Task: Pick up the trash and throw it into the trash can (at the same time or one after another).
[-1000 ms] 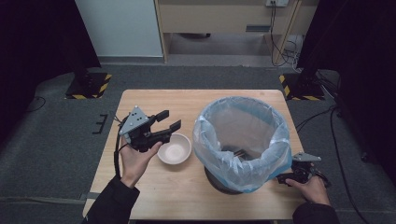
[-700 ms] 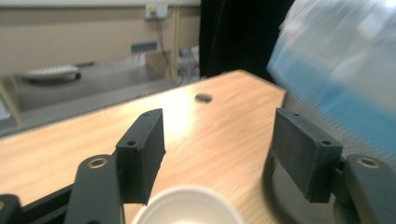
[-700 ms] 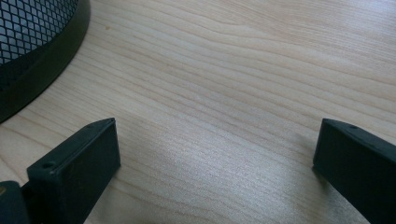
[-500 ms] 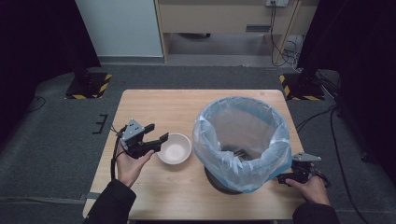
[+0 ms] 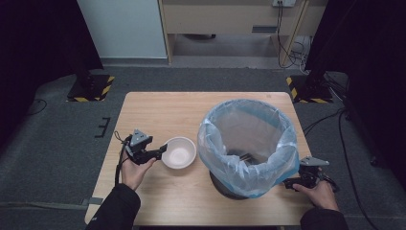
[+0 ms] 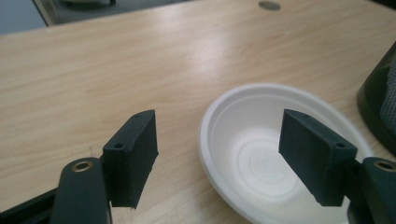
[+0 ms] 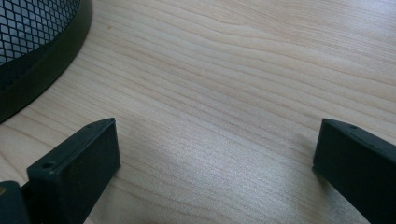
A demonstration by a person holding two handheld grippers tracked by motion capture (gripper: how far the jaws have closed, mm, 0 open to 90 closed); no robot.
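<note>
Wooden table (image 5: 158, 201), lined mesh wastebasket (image 5: 246, 139) at centre right, and white disposable bowl (image 5: 179, 152) at centre left, probably light, thin and easily crushed, best pinched at its near rim, which the left gripper (image 5: 160, 151), jaws just widened, straddles without contact; right gripper (image 5: 286, 182) gapes empty at lower right.

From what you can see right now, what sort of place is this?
Probably a lab or studio set up for recording tabletop tasks, not a home. A lone wooden table stands on grey carpet between stand bases with yellow-black hazard tape, cables trail across the floor, and dark curtains hang at both sides.
</note>
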